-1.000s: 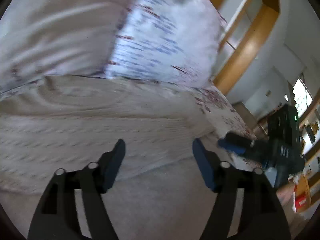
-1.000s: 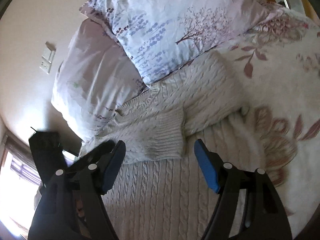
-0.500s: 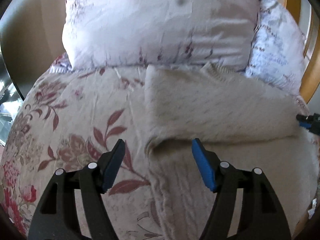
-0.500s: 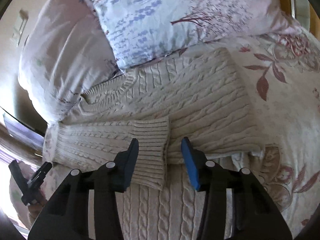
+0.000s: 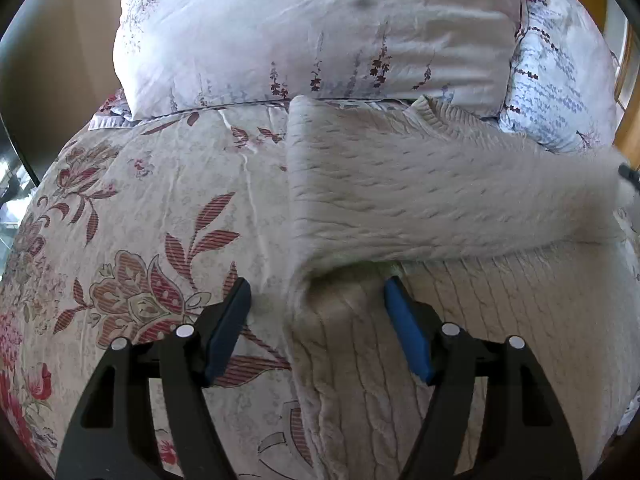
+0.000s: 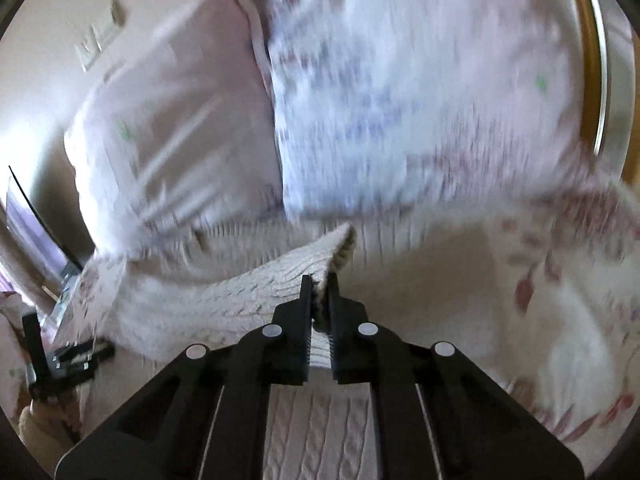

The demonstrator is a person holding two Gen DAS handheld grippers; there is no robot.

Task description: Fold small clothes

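Observation:
A cream cable-knit sweater (image 5: 400,200) lies on a floral bedspread, one sleeve stretched across it toward the right. My left gripper (image 5: 316,304) is open, low over the sweater's left edge where the sleeve meets the body. My right gripper (image 6: 319,296) is shut on the ribbed cuff of the sleeve (image 6: 320,256) and holds it lifted above the sweater body (image 6: 316,440). The right wrist view is blurred by motion.
Two pillows (image 5: 312,28) (image 5: 560,80) lie behind the sweater at the bed's head. The floral bedspread (image 5: 132,240) spreads to the left. A wooden frame (image 6: 592,60) and a wall switch (image 6: 100,36) show beyond the bed.
My right gripper closed on the sleeve cuff and lifted it, pulling the sleeve to the right. My left gripper swung from the right side to the sweater's left edge and stayed open.

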